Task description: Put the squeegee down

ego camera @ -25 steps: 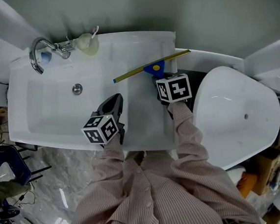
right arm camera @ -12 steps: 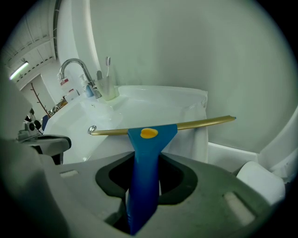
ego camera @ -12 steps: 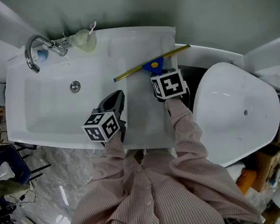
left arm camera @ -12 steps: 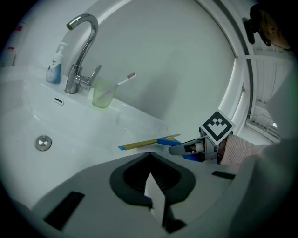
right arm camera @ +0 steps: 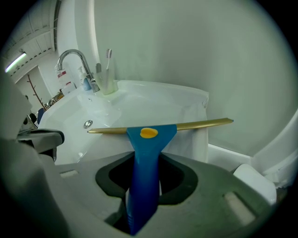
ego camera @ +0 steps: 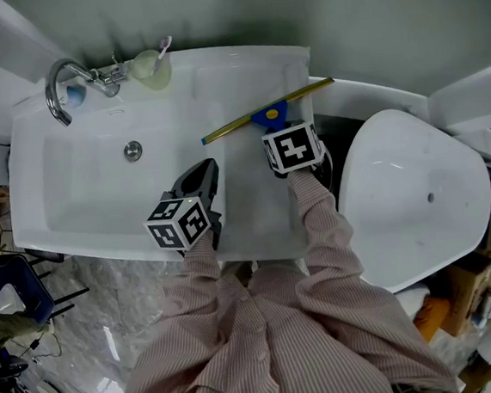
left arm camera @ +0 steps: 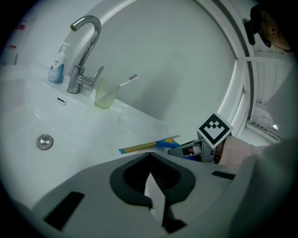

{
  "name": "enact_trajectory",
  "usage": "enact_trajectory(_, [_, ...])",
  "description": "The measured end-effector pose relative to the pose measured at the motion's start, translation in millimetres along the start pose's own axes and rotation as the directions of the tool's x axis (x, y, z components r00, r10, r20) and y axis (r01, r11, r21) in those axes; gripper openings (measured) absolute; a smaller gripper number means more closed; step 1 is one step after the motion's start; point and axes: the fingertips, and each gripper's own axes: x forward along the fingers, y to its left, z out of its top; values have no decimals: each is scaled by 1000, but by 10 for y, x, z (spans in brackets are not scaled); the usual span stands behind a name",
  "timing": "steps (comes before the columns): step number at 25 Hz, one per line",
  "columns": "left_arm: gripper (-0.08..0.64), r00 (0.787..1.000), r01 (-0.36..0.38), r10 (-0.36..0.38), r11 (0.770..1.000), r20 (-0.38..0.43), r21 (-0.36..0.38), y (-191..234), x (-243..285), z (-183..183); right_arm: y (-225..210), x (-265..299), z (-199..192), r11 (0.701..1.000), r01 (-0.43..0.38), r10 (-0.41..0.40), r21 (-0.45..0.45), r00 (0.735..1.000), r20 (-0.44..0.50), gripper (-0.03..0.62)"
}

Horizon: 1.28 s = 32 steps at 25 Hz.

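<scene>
Standing by the faucet (ego camera: pixel 58 90) at the sink's (ego camera: pixel 82 207) back rim, a pale green cup (ego camera: pixel 153 76) holds a single toothbrush (ego camera: pixel 163 50), whose head leans out to the right. A small blue-and-white bottle (left arm camera: pixel 56 69) stands on the faucet's other side. The basin shows its round drain (ego camera: pixel 133 149).

I have the right gripper (right arm camera: pixel 143 183) clamped on the squeegee (ego camera: pixel 269 116). Its jaws stand fairly wide, one against each side of the blue handle (right arm camera: pixel 145 153), which runs straight back between them towards me. My left gripper (left arm camera: pixel 151 186) is over the sink's front edge, apart from the squeegee, with its jaws drawn together. Only a sliver of white shows between them, and nothing is held.

The squeegee is over the flat right part of the sink, with the handle pointing away from me and down. Its gold blade (ego camera: pixel 247 123) lies crosswise at the far end. From the head view this long axis slants from lower left to upper right, and its right tip reaches past the sink's right edge. I cannot tell whether the blade touches the surface.
</scene>
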Motion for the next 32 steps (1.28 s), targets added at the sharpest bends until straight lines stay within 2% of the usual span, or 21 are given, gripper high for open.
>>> enact_trajectory(6, [2, 1000, 0, 0, 1000, 15, -12, 4, -20, 26, 94, 18, 79, 999, 1, 0, -49, 1000, 17, 121])
enact_trajectory(11, [2, 1000, -7, 8, 1000, 26, -27, 58, -43, 51, 90, 35, 69, 996, 62, -60, -62, 998, 30, 142])
enact_trajectory(17, [2, 1000, -1, 1, 1000, 23, -25, 29, -66, 32, 76, 15, 47, 994, 89, -85, -61, 994, 66, 150])
enact_trajectory(26, [2, 1000, 28, -28, 1000, 14, -13, -113, -79, -34, 129, -159, 23, 998, 55, -52, -20, 989, 137, 166])
enact_trajectory(32, [2, 999, 47, -47, 999, 14, -3, -229, -124, -75, 178, -427, 146, 998, 49, -40, -30, 971, 237, 166])
